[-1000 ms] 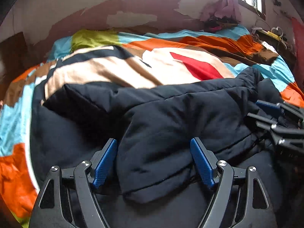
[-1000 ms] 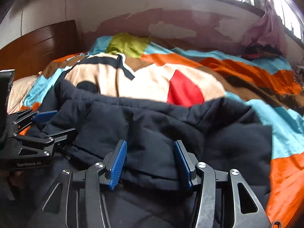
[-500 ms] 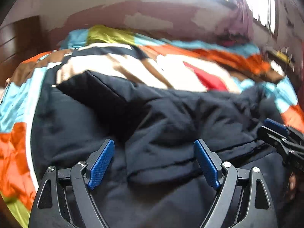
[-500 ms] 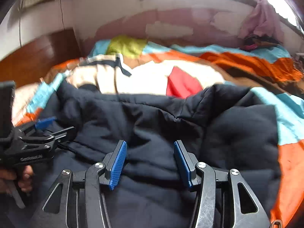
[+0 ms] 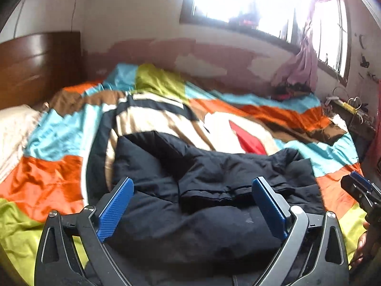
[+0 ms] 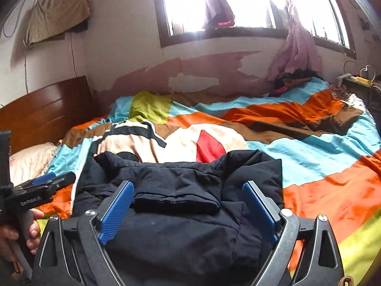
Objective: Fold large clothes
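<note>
Claws (image 5: 193, 205) (image 6: 188, 208) opening above jacket (image 5: 214, 214).

Each camera sits just behind its own claw, looking forward and slightly down over the bed (image 5: 59, 178) toward the window (image 6: 238, 4). Both views share the dark jacket (image 5: 214, 202) lying close ahead, the striped quilt (image 6: 321, 147) and the headboard (image 6: 47, 109).

Setting: bedroom in a lived-in home. A bed (image 6: 333, 147) fills most of both views, covered by a patchwork quilt (image 6: 309, 157) in orange, turquoise, lime and brown. Dark wooden headboard (image 6: 47, 109) at left with a pale pillow (image 6: 31, 159) below it. Wall paint (image 6: 202, 71) behind the bed is peeling in patches. Bright window (image 6: 238, 4) above, pink curtain (image 6: 297, 50) bunched at its sill.
</note>
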`<action>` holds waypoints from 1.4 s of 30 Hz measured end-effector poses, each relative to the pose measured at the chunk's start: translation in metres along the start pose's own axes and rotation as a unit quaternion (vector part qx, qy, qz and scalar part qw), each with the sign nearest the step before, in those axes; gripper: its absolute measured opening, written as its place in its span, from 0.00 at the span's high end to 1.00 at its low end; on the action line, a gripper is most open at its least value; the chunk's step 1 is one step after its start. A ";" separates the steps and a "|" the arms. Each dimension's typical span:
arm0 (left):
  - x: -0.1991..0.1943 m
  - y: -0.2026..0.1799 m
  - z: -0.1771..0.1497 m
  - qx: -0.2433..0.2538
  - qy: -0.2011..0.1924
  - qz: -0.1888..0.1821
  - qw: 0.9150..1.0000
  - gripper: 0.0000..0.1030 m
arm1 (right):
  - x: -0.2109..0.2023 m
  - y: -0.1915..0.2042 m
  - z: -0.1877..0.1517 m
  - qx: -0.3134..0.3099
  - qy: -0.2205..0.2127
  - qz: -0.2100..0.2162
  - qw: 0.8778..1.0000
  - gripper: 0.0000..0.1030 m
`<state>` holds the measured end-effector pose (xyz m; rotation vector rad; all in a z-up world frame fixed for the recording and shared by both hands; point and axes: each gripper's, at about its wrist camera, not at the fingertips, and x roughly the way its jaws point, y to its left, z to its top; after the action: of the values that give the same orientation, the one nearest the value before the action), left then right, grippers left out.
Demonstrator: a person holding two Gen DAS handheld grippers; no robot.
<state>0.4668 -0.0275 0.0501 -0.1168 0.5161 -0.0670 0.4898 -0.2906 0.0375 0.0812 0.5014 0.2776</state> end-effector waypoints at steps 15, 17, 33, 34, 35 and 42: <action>-0.131 -0.014 -0.018 0.043 -0.046 0.021 0.998 0.02 | -0.115 0.044 -0.008 -0.013 -0.023 0.004 1.000 0.03; -0.146 -0.014 -0.024 0.043 -0.047 0.022 0.998 0.02 | -0.128 0.048 -0.012 -0.016 -0.026 0.006 0.999 0.03; -0.233 -0.030 -0.084 0.079 -0.091 0.030 0.992 0.02 | -0.211 0.086 -0.054 -0.050 -0.042 0.001 0.998 0.02; -0.237 -0.031 -0.087 0.081 -0.093 0.030 0.992 0.02 | -0.214 0.086 -0.057 -0.052 -0.042 -0.001 0.998 0.02; -0.241 -0.032 -0.090 0.082 -0.095 0.029 0.992 0.02 | -0.217 0.088 -0.060 -0.054 -0.041 -0.001 0.998 0.02; -0.258 -0.034 -0.113 0.083 -0.088 0.024 0.992 0.02 | -0.235 0.085 -0.089 -0.055 -0.030 0.000 0.998 0.02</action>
<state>0.1860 -0.0474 0.0831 0.0525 0.3359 -0.0528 0.2285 -0.2741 0.0808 -0.0165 0.4261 0.3014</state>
